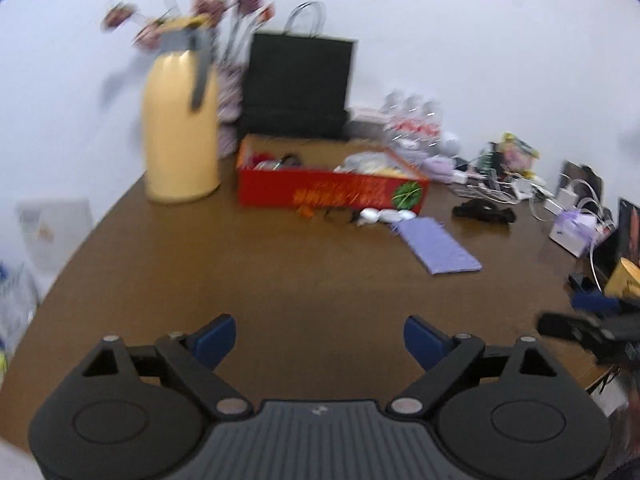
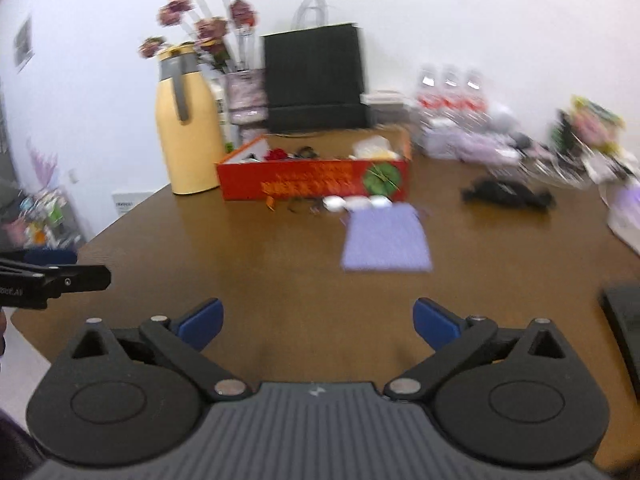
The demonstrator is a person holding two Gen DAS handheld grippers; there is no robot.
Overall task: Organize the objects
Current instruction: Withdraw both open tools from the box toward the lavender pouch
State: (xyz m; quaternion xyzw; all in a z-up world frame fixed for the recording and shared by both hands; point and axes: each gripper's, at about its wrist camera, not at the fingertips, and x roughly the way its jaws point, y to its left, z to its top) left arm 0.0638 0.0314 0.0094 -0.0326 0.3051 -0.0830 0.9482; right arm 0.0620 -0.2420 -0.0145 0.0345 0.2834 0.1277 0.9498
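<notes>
1. Nearest to me, my left gripper hangs over bare brown table with its blue pads spread wide and nothing between them. My right gripper is the same: jaws well apart and empty. I judge both are set wide so either can take whichever loose piece I pick.

2. Each gripper shows at the edge of the other's view, so the two sit side by side at the near end of the table, angled down toward its middle.

3. Farther on lies a flat lilac pouch, loose on the wood. It sits ahead of the right gripper and a little to its right, well apart from both.

4. Just beyond the pouch, three small white cases line up against the front of the red box, with some small orange and dark bits beside them that are too blurred to name. I take these as waiting to go in.

5. The open red box already holds assorted items, so I judge it to be the collecting bin.

6. Left of the box stands a yellow thermos jug; behind it are a black paper bag and flowers. To the right lie a black bundle and cluttered cables.
</notes>
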